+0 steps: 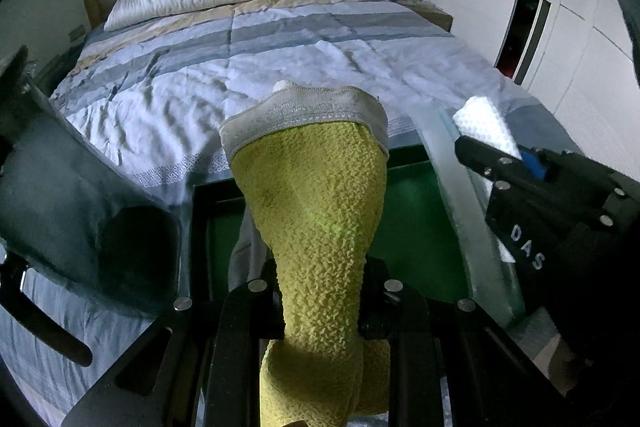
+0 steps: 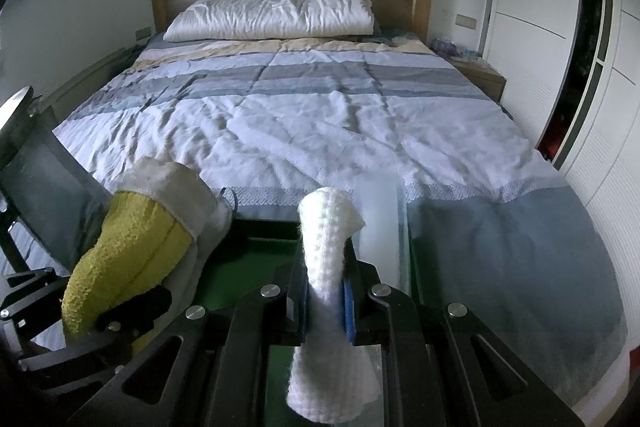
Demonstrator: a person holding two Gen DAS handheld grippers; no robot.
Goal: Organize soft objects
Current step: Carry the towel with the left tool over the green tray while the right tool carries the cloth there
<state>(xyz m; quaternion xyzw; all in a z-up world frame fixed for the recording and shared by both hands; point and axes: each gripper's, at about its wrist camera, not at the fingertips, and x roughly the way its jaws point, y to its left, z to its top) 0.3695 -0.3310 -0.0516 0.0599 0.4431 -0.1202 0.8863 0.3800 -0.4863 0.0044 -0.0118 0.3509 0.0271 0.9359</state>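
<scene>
Your left claw (image 1: 320, 311) was clenched on a yellow terry cloth (image 1: 316, 211) with a pale grey hem, gripped low so most of it stood up loose above the jaws. Your right claw (image 2: 326, 303) was clenched on a white waffle-weave cloth (image 2: 328, 227), pinched at its middle, with one end rising ahead and the other hanging below. Both cloths hovered over a dark box with a green inside (image 1: 416, 207), which sat against the foot edge of the bed (image 2: 320, 115).

The yellow cloth could have flopped sideways and missed the box on release, since its free end was tall and unsupported. The white cloth could have caught on the clear plastic panel (image 2: 384, 211) standing just beside it, or dragged on your blue pads (image 2: 348, 311). The two claws were near each other and might have collided.

Much of the box was hidden behind the cloths and claws, so you could not tell its depth or contents. The dark shape at the left edge (image 1: 80, 219) was cut off and unclear. The bedside items near the headboard were too small to read.
</scene>
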